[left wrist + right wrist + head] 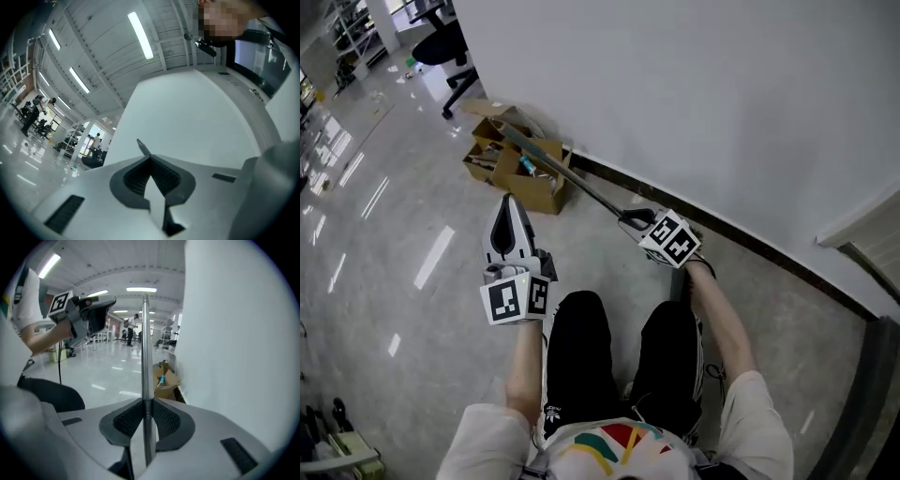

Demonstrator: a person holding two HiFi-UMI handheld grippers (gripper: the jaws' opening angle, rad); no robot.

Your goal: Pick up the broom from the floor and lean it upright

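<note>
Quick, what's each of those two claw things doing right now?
Left gripper: closed, nothing in it.
Right gripper: closed on the broom handle.

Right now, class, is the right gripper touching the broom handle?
Touching. The right gripper view shows the right gripper shut on the broom handle, fingers pressing it from both sides.

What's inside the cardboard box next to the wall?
Inside the cardboard box a small blue object shows, too small to identify. The broom handle in the right hand-held gripper crosses over it, and flaps hide the rest.
</note>
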